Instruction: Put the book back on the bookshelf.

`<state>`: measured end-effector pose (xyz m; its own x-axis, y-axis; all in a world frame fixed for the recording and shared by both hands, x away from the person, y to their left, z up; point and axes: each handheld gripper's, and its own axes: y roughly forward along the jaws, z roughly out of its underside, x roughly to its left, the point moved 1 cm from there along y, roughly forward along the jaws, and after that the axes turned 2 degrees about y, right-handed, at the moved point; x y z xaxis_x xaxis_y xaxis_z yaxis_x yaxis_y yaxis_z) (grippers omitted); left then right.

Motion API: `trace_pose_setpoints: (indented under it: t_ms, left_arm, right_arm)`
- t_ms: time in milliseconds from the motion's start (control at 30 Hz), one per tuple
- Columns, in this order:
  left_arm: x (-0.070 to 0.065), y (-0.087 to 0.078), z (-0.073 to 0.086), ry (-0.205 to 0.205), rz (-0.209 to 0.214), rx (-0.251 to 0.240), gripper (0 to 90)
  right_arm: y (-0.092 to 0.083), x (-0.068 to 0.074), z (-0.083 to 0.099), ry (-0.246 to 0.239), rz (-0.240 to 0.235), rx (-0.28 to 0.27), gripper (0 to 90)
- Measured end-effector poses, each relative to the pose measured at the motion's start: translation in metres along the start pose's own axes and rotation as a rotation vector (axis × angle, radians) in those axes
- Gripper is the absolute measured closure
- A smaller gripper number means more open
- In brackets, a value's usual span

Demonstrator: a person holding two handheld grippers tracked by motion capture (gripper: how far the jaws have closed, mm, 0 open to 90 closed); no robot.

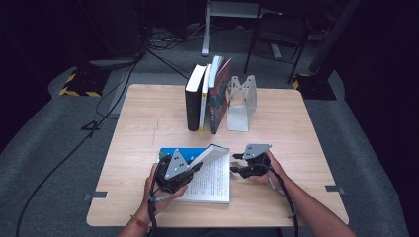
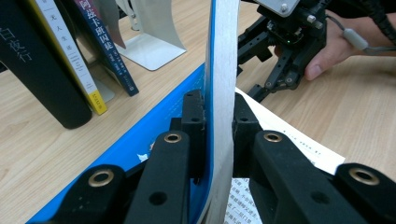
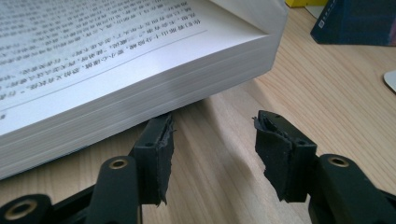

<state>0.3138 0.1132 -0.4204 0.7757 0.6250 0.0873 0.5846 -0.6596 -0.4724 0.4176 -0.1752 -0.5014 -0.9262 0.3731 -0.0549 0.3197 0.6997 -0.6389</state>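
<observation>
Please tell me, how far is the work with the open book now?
Done: the blue cover is lifted off the pages, clamped by the left hand-held gripper. In hand: the right hand-held gripper waits open beside the page block, gripping nothing. Left: the book lies apart from the row of upright books.

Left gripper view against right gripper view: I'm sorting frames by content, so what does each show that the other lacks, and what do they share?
Left gripper view alone: the left gripper shut on the open book's lifted blue cover, the standing books, the grey metal bookend, and the right gripper in a hand.

Right gripper view alone: the thick page block's edge seen low from the side, and the right gripper's own fingers apart over bare wood, holding nothing.

Both: the open book's printed pages and the wooden table.
</observation>
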Motion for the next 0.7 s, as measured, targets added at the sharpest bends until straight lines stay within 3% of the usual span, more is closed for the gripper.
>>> trace_pose_setpoints:
  t_ms: [133, 200, 300, 400, 567, 667, 700]
  left_arm:
    - [0.002, -0.003, 0.001, -0.007, 0.010, -0.009, 80.3]
    - [0.003, -0.007, 0.000, -0.007, 0.004, -0.024, 80.1]
    - [0.003, -0.010, -0.003, -0.022, 0.003, -0.041, 79.9]
    - [0.002, -0.014, -0.003, -0.029, 0.015, -0.054, 79.7]
    - [0.002, -0.027, 0.000, -0.055, 0.019, -0.068, 77.7]
    - [0.002, -0.036, 0.005, -0.065, 0.003, -0.085, 75.9]
    - [0.002, -0.038, 0.006, -0.063, -0.001, -0.083, 75.9]
  right_arm:
    - [-0.003, 0.001, 0.001, 0.000, -0.054, -0.055, 55.2]
    - [-0.009, 0.005, -0.004, -0.013, -0.054, -0.096, 58.6]
    - [-0.014, 0.006, -0.007, 0.006, -0.070, -0.136, 65.3]
    - [-0.020, 0.006, -0.011, 0.032, -0.101, -0.176, 65.8]
    - [-0.026, 0.012, -0.017, 0.024, -0.119, -0.200, 66.3]
    - [-0.032, 0.018, -0.029, 0.036, -0.143, -0.274, 66.1]
    - [-0.032, 0.018, -0.029, 0.036, -0.143, -0.274, 66.1]
